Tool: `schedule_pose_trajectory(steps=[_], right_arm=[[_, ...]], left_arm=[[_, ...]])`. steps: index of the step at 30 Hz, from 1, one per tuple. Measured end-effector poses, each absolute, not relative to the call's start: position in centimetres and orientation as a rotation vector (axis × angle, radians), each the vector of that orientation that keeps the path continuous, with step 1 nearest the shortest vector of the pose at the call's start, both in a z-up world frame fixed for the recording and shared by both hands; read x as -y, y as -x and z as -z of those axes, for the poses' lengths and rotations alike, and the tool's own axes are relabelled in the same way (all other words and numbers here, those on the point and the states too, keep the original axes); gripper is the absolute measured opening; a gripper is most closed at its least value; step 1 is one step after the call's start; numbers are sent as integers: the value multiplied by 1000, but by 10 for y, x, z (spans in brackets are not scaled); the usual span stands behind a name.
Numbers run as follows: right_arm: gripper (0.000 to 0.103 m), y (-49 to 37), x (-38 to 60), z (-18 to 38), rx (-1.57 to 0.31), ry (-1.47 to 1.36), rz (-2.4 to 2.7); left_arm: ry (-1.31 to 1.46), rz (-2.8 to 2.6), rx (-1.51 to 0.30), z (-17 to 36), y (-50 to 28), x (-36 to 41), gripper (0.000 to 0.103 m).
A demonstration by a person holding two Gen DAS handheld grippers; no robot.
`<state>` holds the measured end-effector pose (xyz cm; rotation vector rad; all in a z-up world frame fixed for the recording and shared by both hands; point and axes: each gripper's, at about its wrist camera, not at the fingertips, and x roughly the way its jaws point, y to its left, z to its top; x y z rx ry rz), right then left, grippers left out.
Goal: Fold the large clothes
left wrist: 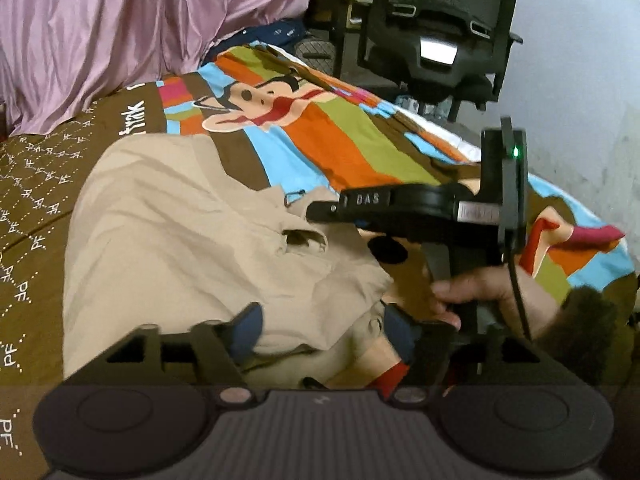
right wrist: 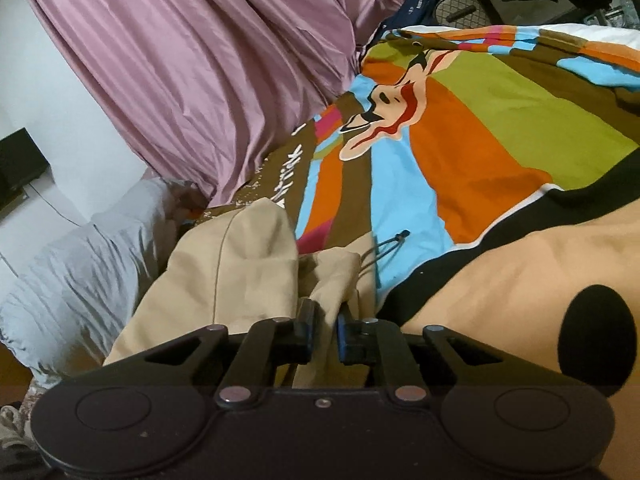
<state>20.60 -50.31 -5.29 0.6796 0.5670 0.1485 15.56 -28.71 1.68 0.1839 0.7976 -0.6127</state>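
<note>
Beige cotton garment [left wrist: 180, 240], large and creased, lies bunched on the bed's striped cartoon-print cover [left wrist: 360, 140], near the pink satin curtain [right wrist: 200, 60]. Right hand-held gripper [right wrist: 324, 334]: fingers narrow, pinching a fold of the beige cloth, which hangs lifted. Left hand-held gripper [left wrist: 320, 330]: fingers wide apart, straddling the garment's near edge, nothing clamped as far as I can tell. The garment's drawstring cord [right wrist: 384, 248] trails onto the cover. Judgement: the step in hand is taking two matched edge points before a fold. Do it well by closing left on a single layer at the hem, not a bunch; keep both grips level, tension the cloth flat, mind the cord snagging.
</note>
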Motion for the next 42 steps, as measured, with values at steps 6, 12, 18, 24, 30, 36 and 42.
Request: schedule_pose_trajectory(steps=[6, 12, 18, 24, 30, 36, 42], right_arm=[[48, -196, 503, 43, -543, -653, -109], [59, -179, 497, 29, -514, -560, -77], [59, -158, 482, 10, -468, -507, -89], [35, -147, 450, 0, -535, -465, -164], [20, -133, 420, 29, -714, -302, -77], [19, -124, 409, 41, -688, -218, -48], [44, -126, 410, -15, -516, -133, -41]], left_arm=[[-69, 639, -807, -38, -154, 263, 92], [63, 640, -738, -57, -147, 211, 99], [194, 357, -710, -53, -177, 148, 101], [186, 296, -838, -18, -225, 137, 100], [116, 358, -938, 17, -233, 151, 101], [296, 399, -997, 49, -237, 127, 102], [286, 465, -926, 54, -229, 118, 102]])
